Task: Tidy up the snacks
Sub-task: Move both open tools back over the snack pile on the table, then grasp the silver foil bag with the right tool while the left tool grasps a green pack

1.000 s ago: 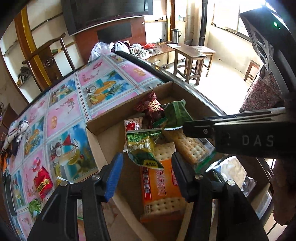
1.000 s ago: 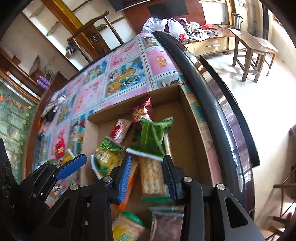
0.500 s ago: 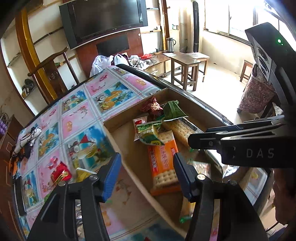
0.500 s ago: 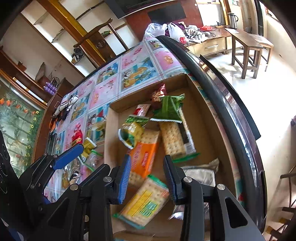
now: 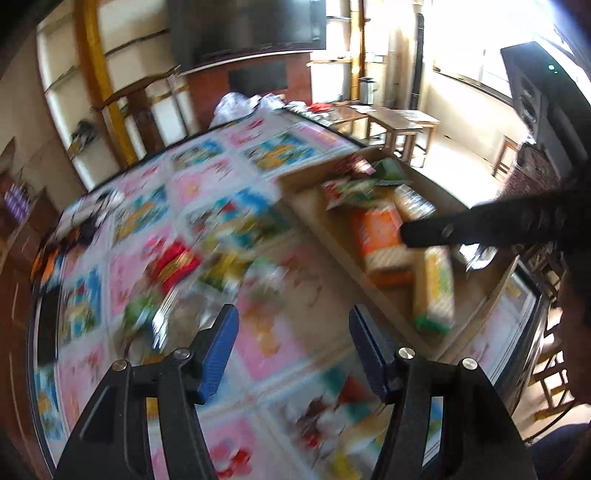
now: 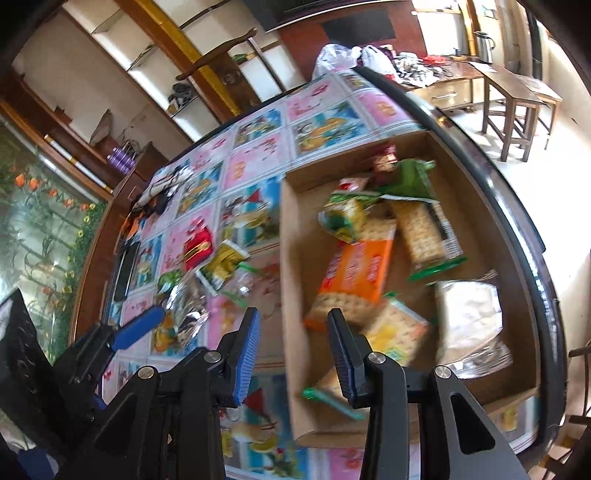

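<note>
Two hand-held grippers, left hand-held gripper (image 5: 293, 347) and right hand-held gripper (image 6: 293, 352), ribbed blue pads parted, empty, rectangular cardboard box (image 6: 291, 229), crinkly snack packets (image 6: 351, 273)

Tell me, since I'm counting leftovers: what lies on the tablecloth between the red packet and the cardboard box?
In the right wrist view, a yellow-green packet and a clear wrapper lie between the red packet and the cardboard box.

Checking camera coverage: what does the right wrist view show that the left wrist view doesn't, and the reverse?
Only the right wrist view shows the clear bag at the box's near right and the box's whole floor. Only the left wrist view shows the television. Both share the cardboard box, the orange cracker pack, the red packet on the table, and both grippers, open and empty.
</note>
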Action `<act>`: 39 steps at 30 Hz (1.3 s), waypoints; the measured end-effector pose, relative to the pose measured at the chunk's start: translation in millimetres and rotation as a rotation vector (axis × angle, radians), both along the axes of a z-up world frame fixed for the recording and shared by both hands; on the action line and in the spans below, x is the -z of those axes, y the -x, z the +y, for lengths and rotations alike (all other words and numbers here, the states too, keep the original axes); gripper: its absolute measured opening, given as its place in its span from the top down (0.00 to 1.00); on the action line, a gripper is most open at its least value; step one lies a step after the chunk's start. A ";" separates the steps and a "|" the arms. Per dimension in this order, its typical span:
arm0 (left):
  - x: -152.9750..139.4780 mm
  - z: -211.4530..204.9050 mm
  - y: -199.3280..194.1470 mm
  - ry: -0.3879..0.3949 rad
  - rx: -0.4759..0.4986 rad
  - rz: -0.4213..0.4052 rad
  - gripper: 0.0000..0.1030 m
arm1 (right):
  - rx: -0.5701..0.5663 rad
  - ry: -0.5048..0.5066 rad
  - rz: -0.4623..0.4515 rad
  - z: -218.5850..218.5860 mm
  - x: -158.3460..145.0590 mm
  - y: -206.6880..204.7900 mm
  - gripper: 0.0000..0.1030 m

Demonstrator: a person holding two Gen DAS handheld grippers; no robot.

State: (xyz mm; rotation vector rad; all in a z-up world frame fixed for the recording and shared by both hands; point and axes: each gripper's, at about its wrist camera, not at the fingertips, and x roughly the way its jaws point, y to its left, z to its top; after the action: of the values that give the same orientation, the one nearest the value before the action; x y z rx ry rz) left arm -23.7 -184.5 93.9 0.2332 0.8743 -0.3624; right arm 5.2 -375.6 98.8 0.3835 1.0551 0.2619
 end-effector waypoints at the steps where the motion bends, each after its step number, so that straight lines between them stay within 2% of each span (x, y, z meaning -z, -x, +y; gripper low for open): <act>1: 3.9 10.1 2.7 0.003 -0.020 0.011 0.41 | -0.010 0.001 0.004 6.3 1.3 0.4 0.61; 10: 46.1 119.2 24.7 0.048 -0.284 0.138 0.40 | -0.174 0.025 0.035 83.5 16.8 -2.4 0.57; 15: 48.8 156.9 35.6 0.054 -0.351 0.141 0.40 | -0.290 0.053 0.034 130.6 26.1 -10.0 0.43; 17: 48.9 167.6 38.6 0.051 -0.362 0.139 0.40 | -0.350 0.078 0.021 150.7 30.2 -15.9 0.30; 21: 47.5 188.2 45.1 0.048 -0.388 0.137 0.40 | -0.457 0.161 0.005 190.6 42.0 -36.4 0.25; 23: 46.8 201.5 50.1 0.050 -0.410 0.135 0.40 | -0.509 0.201 -0.003 207.2 48.0 -48.3 0.19; 26: 45.7 214.9 54.8 0.056 -0.435 0.136 0.40 | -0.540 0.286 -0.012 222.3 57.5 -62.6 0.18; 29: 45.7 227.4 57.3 0.063 -0.459 0.140 0.39 | -0.581 0.286 0.045 235.3 71.9 -77.4 0.18; 34: 43.7 235.8 50.1 0.082 -0.469 0.149 0.39 | -0.605 0.354 0.047 252.6 86.1 -81.3 0.19; 36: 41.0 234.5 43.7 0.089 -0.459 0.146 0.38 | -0.606 0.386 0.034 254.7 88.5 -77.6 0.24; 37: 39.2 233.2 38.5 0.093 -0.451 0.147 0.38 | -0.603 0.411 0.022 254.4 88.8 -74.6 0.31; 39: 36.2 230.4 28.5 0.106 -0.433 0.150 0.37 | -0.601 0.428 0.019 251.2 88.6 -70.0 0.36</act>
State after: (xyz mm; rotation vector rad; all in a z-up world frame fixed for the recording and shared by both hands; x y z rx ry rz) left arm -52.2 45.8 57.7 -0.0846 1.0225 -0.0211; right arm 75.2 -124.4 10.3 -0.3276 1.1940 0.5532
